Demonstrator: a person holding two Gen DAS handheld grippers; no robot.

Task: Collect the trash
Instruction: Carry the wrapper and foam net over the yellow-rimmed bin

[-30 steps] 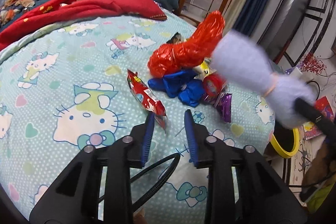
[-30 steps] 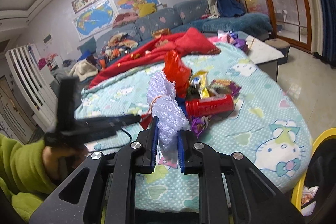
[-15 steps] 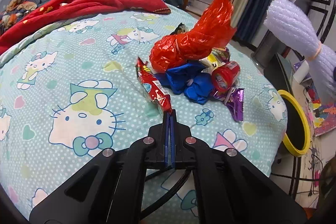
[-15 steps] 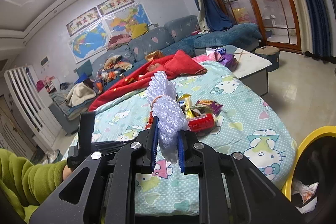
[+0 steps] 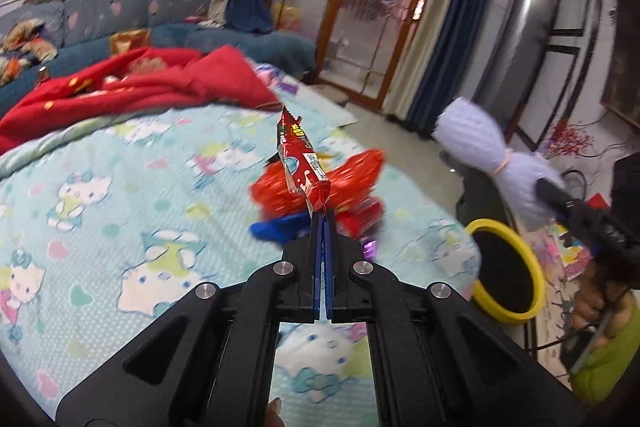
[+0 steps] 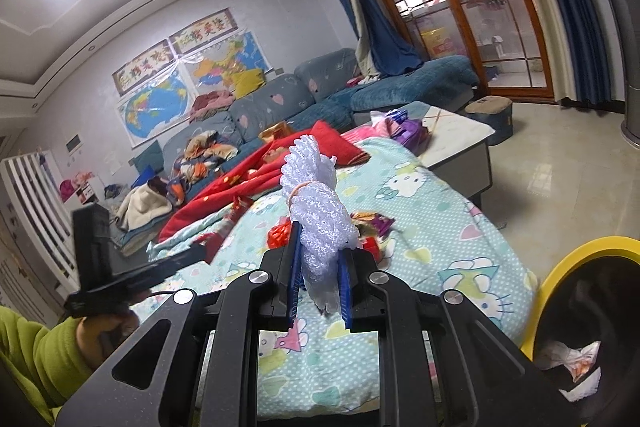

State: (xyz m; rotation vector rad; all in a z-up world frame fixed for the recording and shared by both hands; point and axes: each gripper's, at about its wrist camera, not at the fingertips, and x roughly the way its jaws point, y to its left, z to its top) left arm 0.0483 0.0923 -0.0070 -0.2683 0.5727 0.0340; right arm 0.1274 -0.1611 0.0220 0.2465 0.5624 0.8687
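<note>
Left wrist view shows the bed (image 5: 120,187), the largest thing here, spread with a pale blue cat-print sheet (image 5: 168,251) and a red blanket (image 5: 132,87) heaped at 10 o'clock. At 3 o'clock, off the bed's edge, stands the yellow-rimmed bin (image 5: 504,279); in the right wrist view it sits at 4 o'clock with crumpled paper inside. A pile of trash (image 5: 320,195) lies at the centre of the sheet: an orange-red plastic bag (image 5: 356,175), a blue wrapper (image 5: 280,229) and a purple scrap.

The right gripper (image 6: 318,273) is clenched on 1 white foam net bundle (image 6: 320,223), tied with a rubber band and standing up out of the jaws; seen from the left wrist it hangs at 2 o'clock above the bin.

The left gripper (image 5: 323,217) is clamped tight on the lower end of 1 red snack wrapper (image 5: 302,163), held clear of the sheet and pointing to 12 o'clock.
</note>
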